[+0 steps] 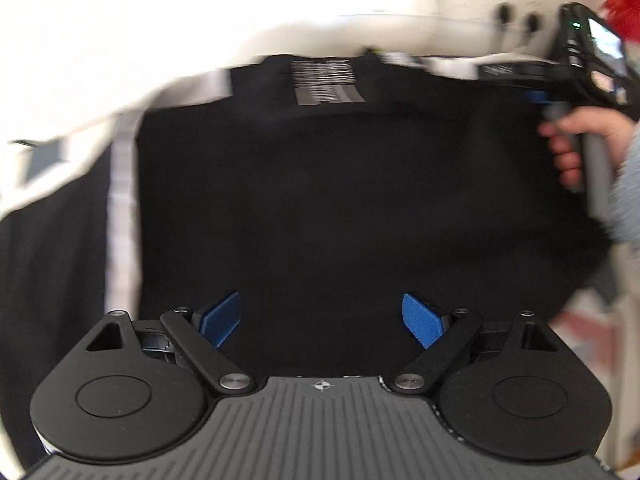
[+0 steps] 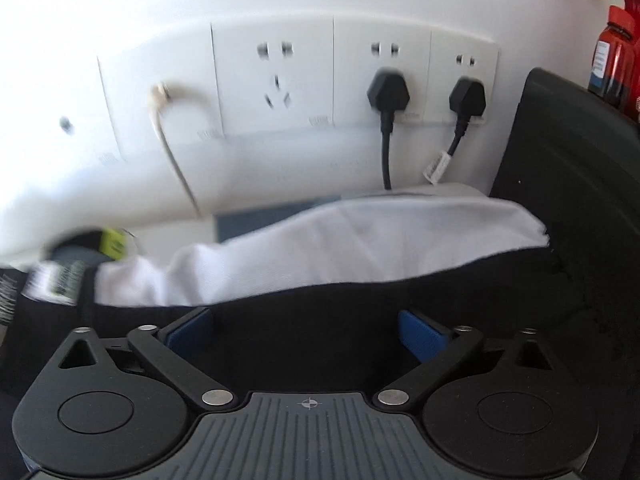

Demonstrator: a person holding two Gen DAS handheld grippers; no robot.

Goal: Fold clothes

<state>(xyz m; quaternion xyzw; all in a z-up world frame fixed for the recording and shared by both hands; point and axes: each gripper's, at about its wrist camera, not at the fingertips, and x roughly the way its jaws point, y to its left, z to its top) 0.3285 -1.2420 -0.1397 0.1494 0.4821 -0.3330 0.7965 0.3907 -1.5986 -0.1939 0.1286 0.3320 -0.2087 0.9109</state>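
A black garment (image 1: 340,200) with a grey printed label near its far edge and a white stripe (image 1: 120,216) down its left side lies spread out, filling the left wrist view. My left gripper (image 1: 320,316) hovers over its near part, open, blue pads wide apart with nothing between them. In the same view the other gripper's body (image 1: 592,60) is at the far right, held by a hand (image 1: 568,148). In the right wrist view my right gripper (image 2: 306,334) is open over black cloth (image 2: 320,312), with a white fabric band (image 2: 320,252) just beyond it.
A white wall with several sockets (image 2: 276,76) and two black plugs (image 2: 388,92) stands close behind the cloth. A black panel (image 2: 572,160) rises at the right, with a red jar (image 2: 614,64) behind it. A white star-patterned cover (image 1: 40,156) shows at left.
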